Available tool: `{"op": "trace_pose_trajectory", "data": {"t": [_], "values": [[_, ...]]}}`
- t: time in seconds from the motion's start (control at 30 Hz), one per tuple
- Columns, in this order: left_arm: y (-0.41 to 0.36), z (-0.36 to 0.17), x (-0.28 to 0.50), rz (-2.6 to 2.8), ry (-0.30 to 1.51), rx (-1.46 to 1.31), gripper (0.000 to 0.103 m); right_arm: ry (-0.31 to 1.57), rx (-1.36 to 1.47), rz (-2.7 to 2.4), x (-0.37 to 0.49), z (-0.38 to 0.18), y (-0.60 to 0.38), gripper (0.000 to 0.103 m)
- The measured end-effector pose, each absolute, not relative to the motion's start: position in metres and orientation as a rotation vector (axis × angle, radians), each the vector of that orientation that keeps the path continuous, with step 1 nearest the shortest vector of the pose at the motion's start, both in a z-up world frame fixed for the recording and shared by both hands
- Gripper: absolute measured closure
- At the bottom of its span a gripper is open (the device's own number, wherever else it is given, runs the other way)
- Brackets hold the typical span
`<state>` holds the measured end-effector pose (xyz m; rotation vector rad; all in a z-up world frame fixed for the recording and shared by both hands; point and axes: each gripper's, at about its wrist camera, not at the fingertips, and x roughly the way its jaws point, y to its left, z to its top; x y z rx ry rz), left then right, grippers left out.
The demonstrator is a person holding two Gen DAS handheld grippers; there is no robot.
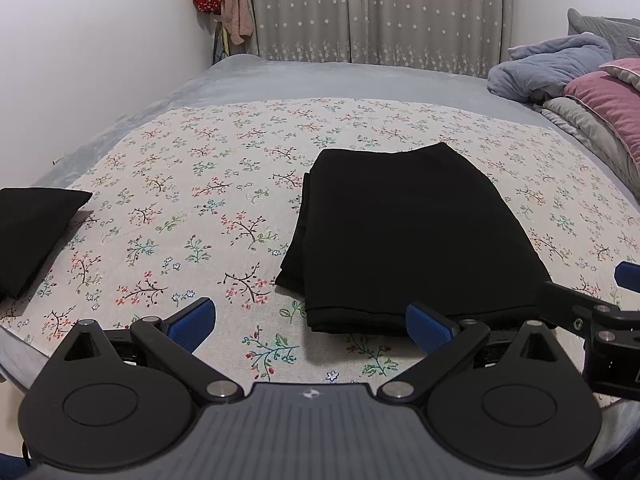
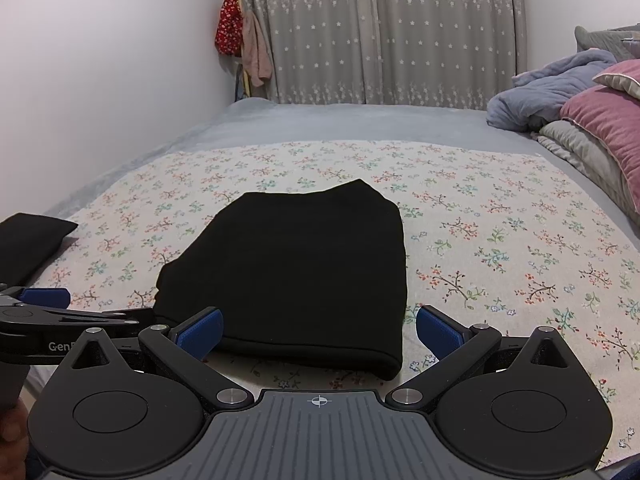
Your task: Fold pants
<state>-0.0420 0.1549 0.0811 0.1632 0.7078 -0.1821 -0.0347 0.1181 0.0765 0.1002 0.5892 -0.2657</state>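
Note:
Black pants (image 1: 404,236) lie folded into a compact rectangle on the floral cloth (image 1: 200,208) on the bed; they also show in the right wrist view (image 2: 296,272). My left gripper (image 1: 310,326) is open and empty, just in front of the pants' near left edge. My right gripper (image 2: 320,334) is open and empty, with the pants' near edge between its blue pads (image 2: 200,332). The right gripper's tip shows at the right edge of the left view (image 1: 592,312), and the left gripper's shows at the left of the right view (image 2: 44,308).
A second folded black garment (image 1: 28,232) lies at the left edge of the cloth (image 2: 28,240). Bedding and pillows (image 1: 580,80) are piled at the right. A white wall (image 1: 100,40) runs along the left, with grey curtains (image 1: 380,12) behind.

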Motion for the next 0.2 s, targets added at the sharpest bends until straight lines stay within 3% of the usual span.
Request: {"op": "trace_pose_trajectory", "data": {"t": [0.2], "values": [[0.1529, 0.0805, -0.0414, -0.182, 0.714, 0.161, 0.000, 0.589, 0.106, -0.267, -0.0339, 0.0763, 0.1193, 0.000]]}}
